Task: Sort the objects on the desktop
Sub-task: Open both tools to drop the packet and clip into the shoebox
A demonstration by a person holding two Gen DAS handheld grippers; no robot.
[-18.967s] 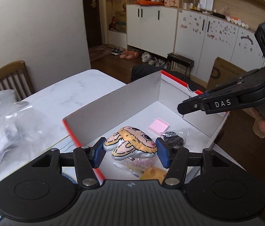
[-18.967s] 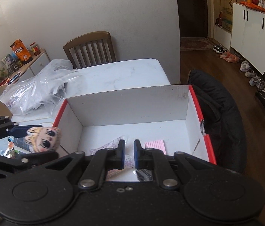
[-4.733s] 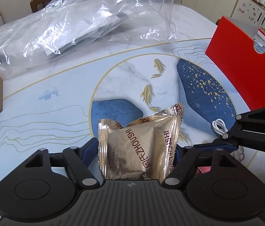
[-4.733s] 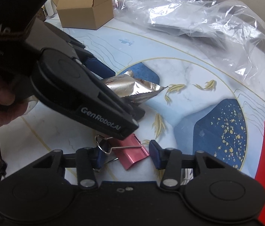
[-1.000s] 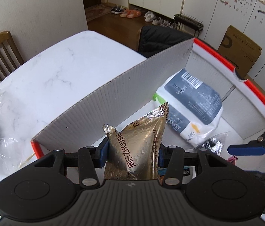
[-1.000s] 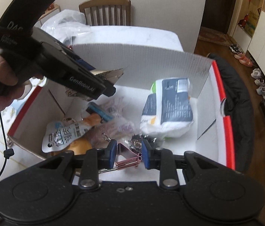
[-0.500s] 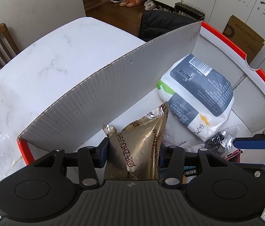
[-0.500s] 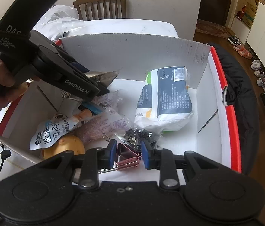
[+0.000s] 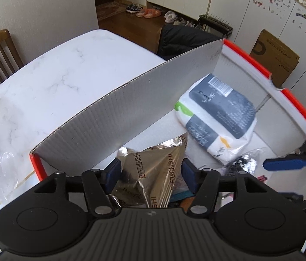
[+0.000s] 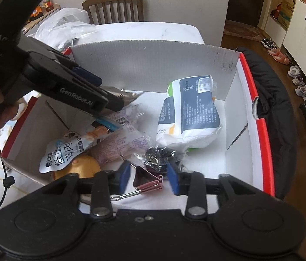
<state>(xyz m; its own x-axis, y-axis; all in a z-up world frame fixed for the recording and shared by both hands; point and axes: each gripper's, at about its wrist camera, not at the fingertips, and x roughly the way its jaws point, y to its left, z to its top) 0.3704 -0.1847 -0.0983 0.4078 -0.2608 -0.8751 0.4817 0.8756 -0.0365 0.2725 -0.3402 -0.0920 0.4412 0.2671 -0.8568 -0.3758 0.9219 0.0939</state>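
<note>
Newly released ZHOUSHI foil packet (image 9: pixel 153 174)

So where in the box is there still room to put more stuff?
Bare floor shows along the red-edged wall, right of the tissue pack, and behind it by the grey back wall. The near left, around the snack pouches, is crowded.

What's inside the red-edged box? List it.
Inside the box: tissue pack, gold foil packet between the opening left gripper, pink binder clip between the opening right gripper, snack pouches, black clips bag. Items beneath are covered.
</note>
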